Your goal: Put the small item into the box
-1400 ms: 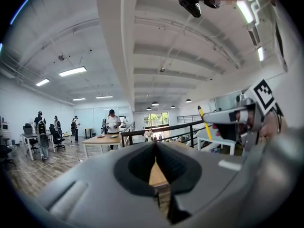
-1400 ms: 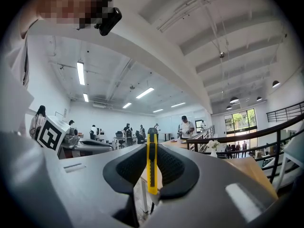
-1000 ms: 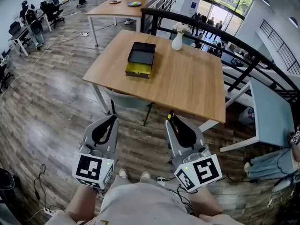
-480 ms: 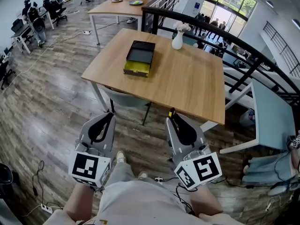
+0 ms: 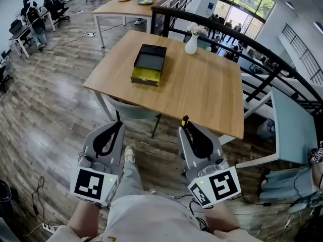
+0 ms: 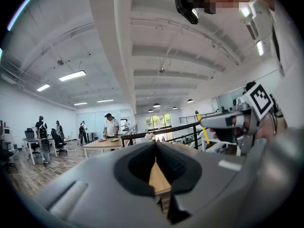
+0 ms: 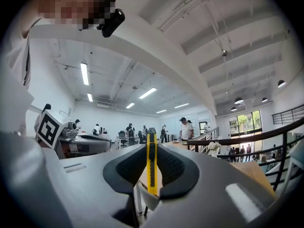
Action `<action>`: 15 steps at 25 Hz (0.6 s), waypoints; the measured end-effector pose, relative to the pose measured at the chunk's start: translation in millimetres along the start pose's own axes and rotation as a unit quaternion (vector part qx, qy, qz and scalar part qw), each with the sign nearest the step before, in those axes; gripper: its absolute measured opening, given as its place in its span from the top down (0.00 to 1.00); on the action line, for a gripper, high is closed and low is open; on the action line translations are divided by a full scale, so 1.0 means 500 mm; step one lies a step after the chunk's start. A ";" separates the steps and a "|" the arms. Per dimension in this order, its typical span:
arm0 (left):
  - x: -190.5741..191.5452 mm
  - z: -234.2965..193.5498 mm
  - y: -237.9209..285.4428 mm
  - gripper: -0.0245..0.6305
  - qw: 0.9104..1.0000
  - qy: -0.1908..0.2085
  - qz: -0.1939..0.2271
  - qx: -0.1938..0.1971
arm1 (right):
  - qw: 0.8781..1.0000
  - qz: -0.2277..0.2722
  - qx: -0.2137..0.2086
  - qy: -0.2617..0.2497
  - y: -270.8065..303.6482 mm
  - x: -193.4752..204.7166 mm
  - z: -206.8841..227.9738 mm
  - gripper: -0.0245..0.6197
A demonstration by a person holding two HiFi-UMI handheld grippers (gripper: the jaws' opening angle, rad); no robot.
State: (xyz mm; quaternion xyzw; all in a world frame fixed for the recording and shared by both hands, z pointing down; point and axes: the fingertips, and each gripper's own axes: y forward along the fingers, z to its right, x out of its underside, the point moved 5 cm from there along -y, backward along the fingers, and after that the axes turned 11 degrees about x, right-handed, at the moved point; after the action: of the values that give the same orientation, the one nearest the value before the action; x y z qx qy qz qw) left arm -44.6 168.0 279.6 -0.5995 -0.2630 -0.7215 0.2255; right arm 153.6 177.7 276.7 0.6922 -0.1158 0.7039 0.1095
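Since the right gripper view looks straight along its own jaws, the small item is plain there: a slim yellow-and-black utility knife [image 7: 151, 170] stands upright, pinched between the ribbed black pads of the right hand-held gripper [image 7: 151, 146], its tip poking just past them. I judge it light, stiff and narrow, with a smooth plastic body that could twist or slip in a pinch. The hold across its flat sides near mid-length looks the sound one; whether a blade is out I cannot tell. In the left gripper view the left hand-held gripper [image 6: 156, 146] has its jaws brought together with nothing between them. In the head view both grippers hang low in front of the person, above a grey-brown plank floor [image 5: 45, 110] and well short of the square pale wooden tabletop [image 5: 202, 89]. On it, toward the far left, lies the open black box with a yellow front wall [image 5: 147, 63], and a white vase of flowers [image 5: 191, 43] stands near the far edge. A black railing [image 5: 242, 42] runs behind, with more desks and people in the open hall beyond.
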 end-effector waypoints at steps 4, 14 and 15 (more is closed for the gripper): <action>0.017 -0.062 0.043 0.96 1.000 0.005 0.010 -0.003 | 1.000 0.003 -0.002 -0.008 0.066 0.008 -0.001 0.86; 0.058 -0.240 0.194 0.96 1.000 -0.010 -0.013 0.009 | 1.000 -0.004 0.005 -0.004 0.278 0.012 0.021 0.86; 0.057 -0.257 0.215 0.96 1.000 -0.008 -0.017 0.013 | 1.000 -0.006 0.008 -0.002 0.302 0.010 0.028 0.86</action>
State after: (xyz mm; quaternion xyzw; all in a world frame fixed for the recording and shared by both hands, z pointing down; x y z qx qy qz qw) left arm -76.9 2.6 300.8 -0.5981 -0.2839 -0.7168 0.2190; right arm 119.2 30.1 280.4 0.6952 -0.1067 0.7026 0.1078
